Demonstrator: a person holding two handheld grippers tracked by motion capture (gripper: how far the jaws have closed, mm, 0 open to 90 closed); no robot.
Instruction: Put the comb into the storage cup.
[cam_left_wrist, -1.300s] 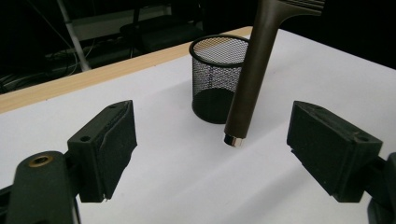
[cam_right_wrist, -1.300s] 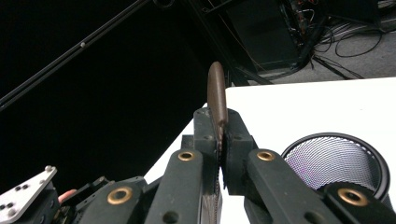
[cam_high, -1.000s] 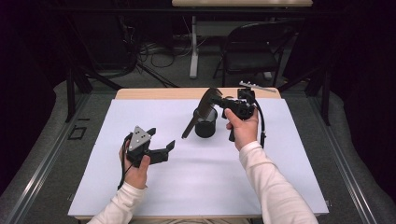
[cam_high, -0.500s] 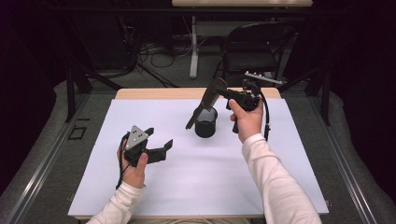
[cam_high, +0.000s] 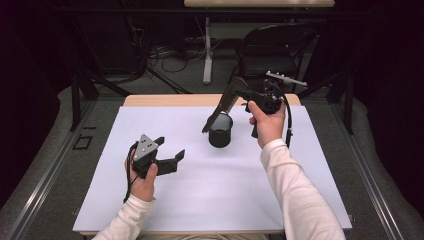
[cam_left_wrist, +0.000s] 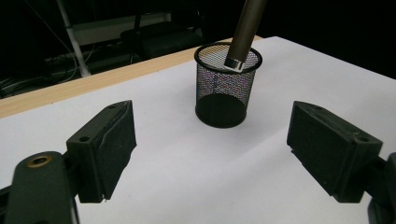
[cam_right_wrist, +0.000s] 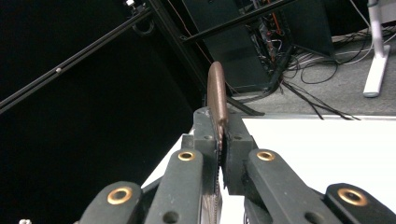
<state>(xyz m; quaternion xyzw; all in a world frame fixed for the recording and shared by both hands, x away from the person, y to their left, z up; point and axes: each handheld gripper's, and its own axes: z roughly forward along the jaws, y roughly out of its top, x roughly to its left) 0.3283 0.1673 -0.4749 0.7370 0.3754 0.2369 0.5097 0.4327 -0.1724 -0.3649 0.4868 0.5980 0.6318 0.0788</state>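
Observation:
A black mesh cup (cam_high: 220, 136) (cam_left_wrist: 227, 88) stands upright on the white sheet, a little behind the table's middle. My right gripper (cam_high: 240, 93) (cam_right_wrist: 221, 135) is above and to the right of it, shut on the toothed upper part of a brown comb-like tool (cam_high: 225, 102) (cam_right_wrist: 217, 88). The tool slants down to the left, and its round silver-tipped handle (cam_left_wrist: 243, 35) reaches just inside the cup's rim. My left gripper (cam_high: 171, 147) (cam_left_wrist: 212, 154) is held low over the sheet at the near left. Its jaws stand wide open, face the cup and hold nothing.
The white sheet (cam_high: 200, 200) covers most of a wooden table, whose bare far edge (cam_high: 170, 100) shows behind it. Behind the table stand a dark chair (cam_high: 272, 50) and a white post (cam_high: 206, 50), with cables on the floor.
My right hand has lifted and tilted the tool, so that its handle end moved from beside the cup up into the cup's mouth. The left hand has stayed put.

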